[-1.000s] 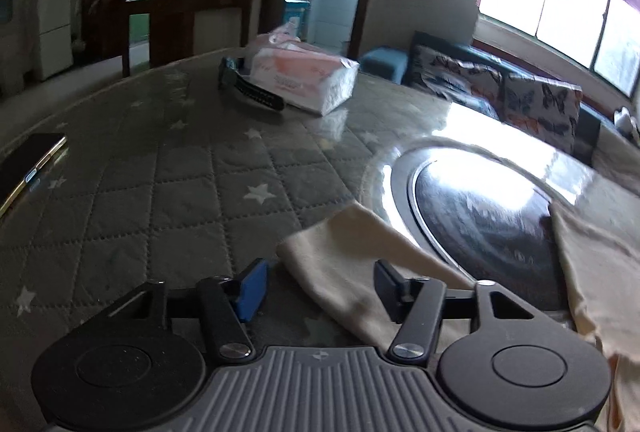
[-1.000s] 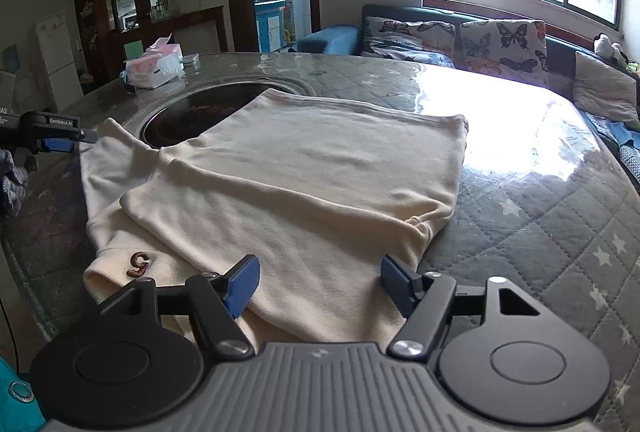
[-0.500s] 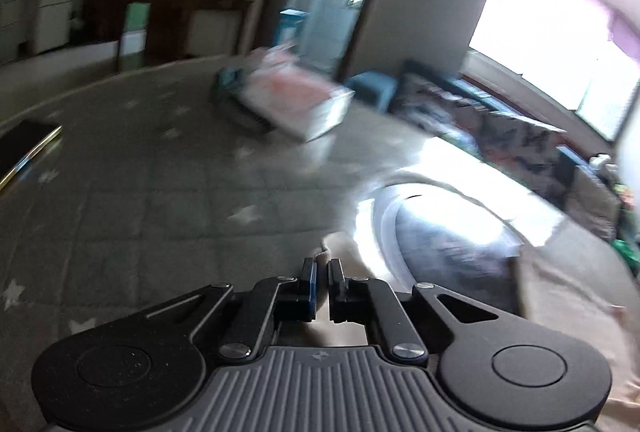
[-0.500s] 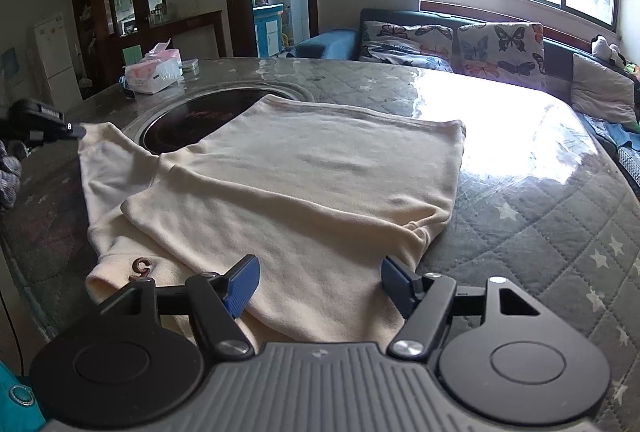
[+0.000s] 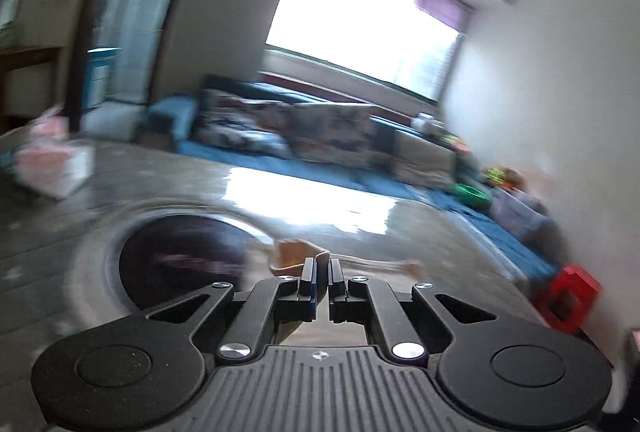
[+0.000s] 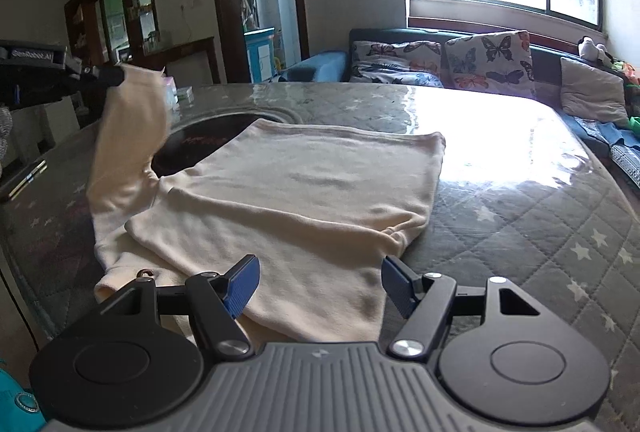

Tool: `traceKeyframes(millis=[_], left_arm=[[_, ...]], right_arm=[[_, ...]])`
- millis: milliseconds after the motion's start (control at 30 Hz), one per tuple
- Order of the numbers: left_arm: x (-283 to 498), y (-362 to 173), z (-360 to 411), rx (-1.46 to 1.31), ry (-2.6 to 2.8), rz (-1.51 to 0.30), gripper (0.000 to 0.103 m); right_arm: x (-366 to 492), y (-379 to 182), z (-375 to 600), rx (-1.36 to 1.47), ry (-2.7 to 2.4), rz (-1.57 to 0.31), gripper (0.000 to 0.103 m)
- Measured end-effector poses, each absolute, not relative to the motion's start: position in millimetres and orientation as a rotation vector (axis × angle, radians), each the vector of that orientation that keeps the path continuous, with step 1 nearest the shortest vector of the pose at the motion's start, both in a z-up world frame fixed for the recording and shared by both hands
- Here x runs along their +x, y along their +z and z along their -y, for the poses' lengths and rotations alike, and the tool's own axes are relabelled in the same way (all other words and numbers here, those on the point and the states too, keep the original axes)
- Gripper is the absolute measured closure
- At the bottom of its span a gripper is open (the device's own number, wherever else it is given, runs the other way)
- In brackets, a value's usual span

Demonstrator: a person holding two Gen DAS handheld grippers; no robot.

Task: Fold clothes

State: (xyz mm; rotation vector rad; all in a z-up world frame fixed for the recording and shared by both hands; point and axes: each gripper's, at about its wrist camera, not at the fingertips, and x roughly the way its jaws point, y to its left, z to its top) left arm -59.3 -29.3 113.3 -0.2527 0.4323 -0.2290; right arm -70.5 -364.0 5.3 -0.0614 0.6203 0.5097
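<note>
The left gripper (image 5: pixel 319 266) was clamped on the end of the sleeve (image 6: pixel 132 123) of the cream garment (image 6: pixel 296 199), a small bunch of tan cloth showing just past its closed fingertips in the left wrist view, which was blurred. From the right wrist view the same gripper (image 6: pixel 114 75) stood at the far left, raised above the tabletop (image 6: pixel 520 191), with the sleeve hanging from its tips in a slack drape down to the shoulder of the garment, which lay on the tabletop.

The right gripper (image 6: pixel 318 282) hung low over the near edge of the garment with its jaws apart and nothing pinched between them; the blue pads (image 6: pixel 240 286) sat just above the cloth, one to each side of the near hem area. The body of the garment lay flat and spread away from this gripper toward the middle of the tabletop, its far left corner lapping over the rim of the dark round inset (image 6: pixel 200 143). A small brown mark (image 6: pixel 145 274) showed on the cloth beside the left finger of this gripper.

Farther off, a tissue pack (image 5: pixel 52 167) lay on the far left of the tabletop, and a sofa with butterfly cushions (image 6: pixel 488 61) stood beyond under the window.
</note>
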Motion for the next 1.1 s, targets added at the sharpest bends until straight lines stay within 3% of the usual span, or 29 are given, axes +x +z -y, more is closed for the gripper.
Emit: traceKeyframes(millis=[400, 600, 833, 867, 967, 1100], left_arm=[[-46, 65, 126, -0.165, -0.492, -0.598, 0.094], [-52, 52, 110, -0.12, -0.515, -0.634, 0.093], [-59, 46, 41, -0.066, -0.36, -0.652, 0.09], [-61, 43, 34, -0.058, -0.339, -0.657, 0.088], [-69, 36, 15, -0.034, -0.284, -0.668, 0.059], [-76, 29, 3, -0.021, -0.258, -0.677, 0.058]], right_arm=[[-73, 6, 385, -0.021, 0.467, -0.611, 0.034], [-69, 8, 388, -0.006, 0.473, -0.623, 0.035], [-59, 20, 375, -0.009, 0.537, -0.632, 0.041], [-57, 21, 373, -0.001, 0.545, -0.638, 0.042], [-48, 20, 366, 0.007, 0.555, -0.665, 0.043], [-35, 9, 356, -0.007, 0.543, -0.731, 0.051]])
